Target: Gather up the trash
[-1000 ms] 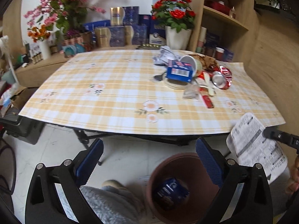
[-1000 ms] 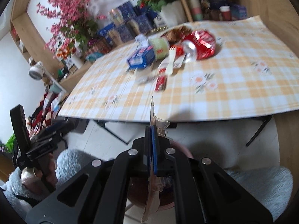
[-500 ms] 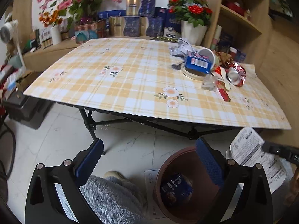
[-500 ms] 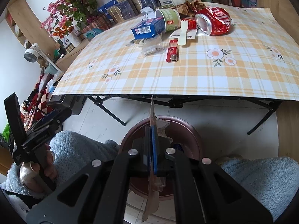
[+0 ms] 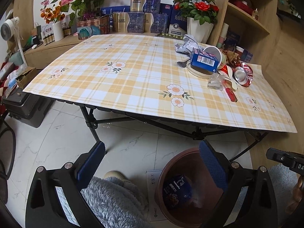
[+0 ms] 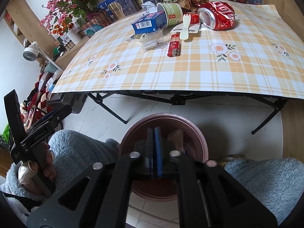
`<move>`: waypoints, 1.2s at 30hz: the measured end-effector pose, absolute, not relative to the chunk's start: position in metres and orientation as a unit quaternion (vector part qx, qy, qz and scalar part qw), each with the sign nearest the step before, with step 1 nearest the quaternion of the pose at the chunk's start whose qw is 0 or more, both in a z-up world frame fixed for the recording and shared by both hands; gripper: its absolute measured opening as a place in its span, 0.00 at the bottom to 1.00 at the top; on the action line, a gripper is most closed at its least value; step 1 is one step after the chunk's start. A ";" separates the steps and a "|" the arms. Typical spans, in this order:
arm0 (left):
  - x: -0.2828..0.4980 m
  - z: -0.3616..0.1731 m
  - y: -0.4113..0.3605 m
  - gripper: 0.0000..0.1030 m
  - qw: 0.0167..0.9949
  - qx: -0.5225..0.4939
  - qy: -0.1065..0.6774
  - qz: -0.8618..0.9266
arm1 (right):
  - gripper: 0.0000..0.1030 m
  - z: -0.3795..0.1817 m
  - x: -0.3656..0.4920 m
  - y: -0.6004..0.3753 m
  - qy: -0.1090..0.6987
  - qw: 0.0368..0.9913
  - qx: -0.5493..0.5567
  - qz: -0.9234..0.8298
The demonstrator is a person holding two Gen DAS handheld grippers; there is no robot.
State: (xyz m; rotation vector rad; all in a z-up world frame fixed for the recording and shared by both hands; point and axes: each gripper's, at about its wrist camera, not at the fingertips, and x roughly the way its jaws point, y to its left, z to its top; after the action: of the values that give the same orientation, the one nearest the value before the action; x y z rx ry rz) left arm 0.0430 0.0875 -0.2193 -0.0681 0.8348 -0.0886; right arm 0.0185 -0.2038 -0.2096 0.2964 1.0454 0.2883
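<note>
A brown round bin [image 5: 172,161] stands on the floor in front of the table, with a blue coffee packet [image 5: 176,191] lying in it. My left gripper [image 5: 152,163] hangs open over the bin's left side and holds nothing. My right gripper [image 6: 154,148] is above the bin [image 6: 163,116]. Its jaws are opening, still narrow, with nothing between them. A blurred pale sheet [image 6: 176,138] shows just to their right, inside the bin. On the table lie a crushed red can [image 6: 218,15], a blue carton [image 6: 148,22], a green cup [image 6: 171,15], a white spork [image 6: 185,28] and a red lighter [image 6: 173,46].
The plaid-covered table [image 5: 133,87] rests on black folding legs [image 5: 91,121] close behind the bin. Fluffy blue sleeves [image 6: 266,182] and a slipper [image 5: 114,174] flank the bin. Boxes and flower vases [image 5: 199,30] line the back, and wooden shelves [image 5: 247,19] stand at the right.
The printed sheet that was clamped in my right gripper has left its jaws and dropped toward the bin. Both views have sunk a little toward the floor.
</note>
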 end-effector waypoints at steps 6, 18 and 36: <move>0.043 -0.220 0.086 0.94 0.912 -0.029 0.406 -0.043 | 0.83 -0.204 0.018 -0.202 0.482 0.858 0.124 0.125; 0.045 -0.223 0.083 0.94 0.910 -0.018 0.411 -0.042 | 0.94 -0.214 0.024 -0.215 0.488 0.863 0.114 0.060; 0.053 -0.224 0.072 0.94 0.909 -0.025 0.411 -0.061 | 0.94 -0.221 0.038 -0.249 0.458 0.877 0.143 0.007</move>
State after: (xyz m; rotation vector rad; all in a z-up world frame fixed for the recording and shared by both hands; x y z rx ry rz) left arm 0.0526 0.0723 -0.2238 -0.0508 0.8486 -0.1260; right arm 0.0379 -0.2492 -0.2208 0.2984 0.9553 0.0142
